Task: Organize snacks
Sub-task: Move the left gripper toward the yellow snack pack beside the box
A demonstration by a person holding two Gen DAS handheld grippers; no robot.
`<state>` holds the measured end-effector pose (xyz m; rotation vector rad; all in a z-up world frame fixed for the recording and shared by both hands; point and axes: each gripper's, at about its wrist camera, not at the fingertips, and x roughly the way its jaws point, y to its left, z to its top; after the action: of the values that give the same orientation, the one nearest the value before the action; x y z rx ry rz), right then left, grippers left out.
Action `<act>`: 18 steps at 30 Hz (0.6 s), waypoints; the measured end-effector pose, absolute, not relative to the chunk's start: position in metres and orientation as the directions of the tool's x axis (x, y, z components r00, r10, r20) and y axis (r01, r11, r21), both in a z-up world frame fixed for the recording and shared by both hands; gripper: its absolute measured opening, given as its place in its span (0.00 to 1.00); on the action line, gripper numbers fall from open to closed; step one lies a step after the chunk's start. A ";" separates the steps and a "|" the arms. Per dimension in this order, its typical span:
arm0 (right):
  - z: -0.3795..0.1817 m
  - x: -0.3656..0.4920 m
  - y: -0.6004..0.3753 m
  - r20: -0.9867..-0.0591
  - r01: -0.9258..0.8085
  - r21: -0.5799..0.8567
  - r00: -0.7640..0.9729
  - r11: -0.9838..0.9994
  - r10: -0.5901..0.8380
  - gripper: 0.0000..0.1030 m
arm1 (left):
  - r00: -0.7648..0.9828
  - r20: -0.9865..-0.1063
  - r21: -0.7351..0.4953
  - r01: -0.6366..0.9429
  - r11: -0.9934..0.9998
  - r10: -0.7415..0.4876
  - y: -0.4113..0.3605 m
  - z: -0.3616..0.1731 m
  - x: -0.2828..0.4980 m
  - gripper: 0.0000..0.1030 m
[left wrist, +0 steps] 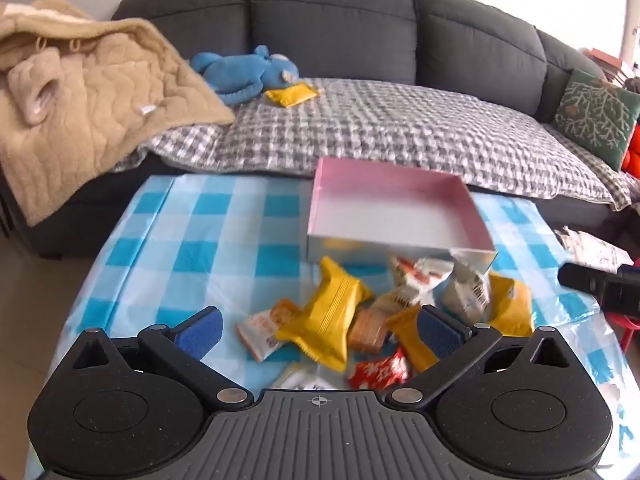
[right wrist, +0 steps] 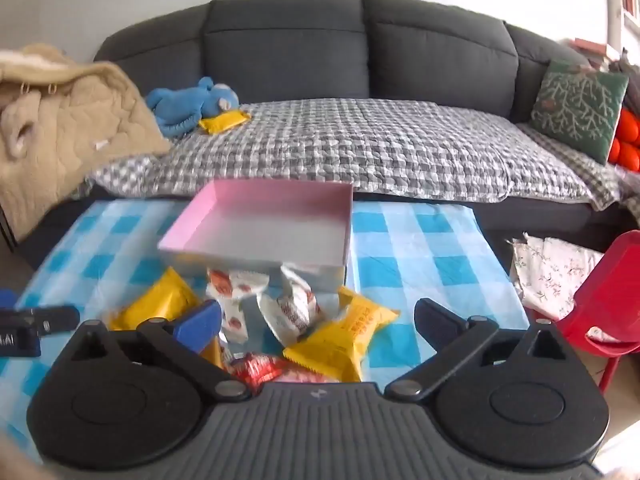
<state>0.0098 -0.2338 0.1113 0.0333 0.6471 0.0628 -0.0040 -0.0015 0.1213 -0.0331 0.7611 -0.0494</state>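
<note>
A heap of wrapped snacks lies on the blue-checked tablecloth (left wrist: 192, 248) in front of a shallow pink-lined box (left wrist: 394, 216), which holds nothing. In the heap are a yellow packet (left wrist: 330, 316), white packets (left wrist: 424, 276) and a red one (left wrist: 378, 372). My left gripper (left wrist: 320, 332) hangs open above the near side of the heap, nothing between its blue pads. In the right wrist view the box (right wrist: 264, 228) sits behind the same heap, with a yellow packet (right wrist: 344, 336) in front. My right gripper (right wrist: 320, 322) is open over the snacks, holding nothing.
A grey sofa (left wrist: 332, 24) with a checked cover stands behind the table. On it lie a beige blanket (left wrist: 80, 112), a blue plush toy (left wrist: 244, 70), another yellow packet (left wrist: 292, 94) and a green cushion (left wrist: 596, 114). A red chair (right wrist: 612, 300) stands right of the table.
</note>
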 end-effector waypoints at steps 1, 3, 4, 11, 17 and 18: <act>0.114 0.016 -0.240 -0.605 -0.029 0.105 0.791 0.994 0.087 1.00 | 0.721 -0.690 -0.033 0.052 0.998 -0.060 -0.005 0.124 0.000 1.00; 0.112 0.025 -0.250 -0.620 0.007 0.183 0.777 0.983 0.110 1.00 | 0.724 -0.688 -0.005 0.068 0.998 -0.053 -0.006 0.121 0.006 1.00; 0.105 0.027 -0.254 -0.627 0.016 0.206 0.770 0.978 0.119 1.00 | 0.719 -0.693 0.004 0.058 0.998 -0.039 -0.004 0.114 0.007 1.00; 0.068 0.033 -0.279 -0.734 0.086 0.231 0.669 0.969 0.116 0.96 | 0.666 -0.745 -0.021 0.029 0.999 -0.035 0.018 0.068 0.021 1.00; 0.067 0.040 -0.289 -0.751 0.138 0.266 0.650 0.954 0.116 0.98 | 0.675 -0.736 -0.032 0.040 0.999 -0.051 0.017 0.068 0.030 1.00; 0.064 0.043 -0.290 -0.758 0.139 0.274 0.640 0.952 0.124 0.98 | 0.671 -0.740 -0.031 0.040 0.999 -0.049 0.017 0.065 0.032 1.00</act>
<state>0.0430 -0.2902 0.0640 0.3223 0.8799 -0.0089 0.0317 0.0166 0.0649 -0.0122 0.8344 -0.0500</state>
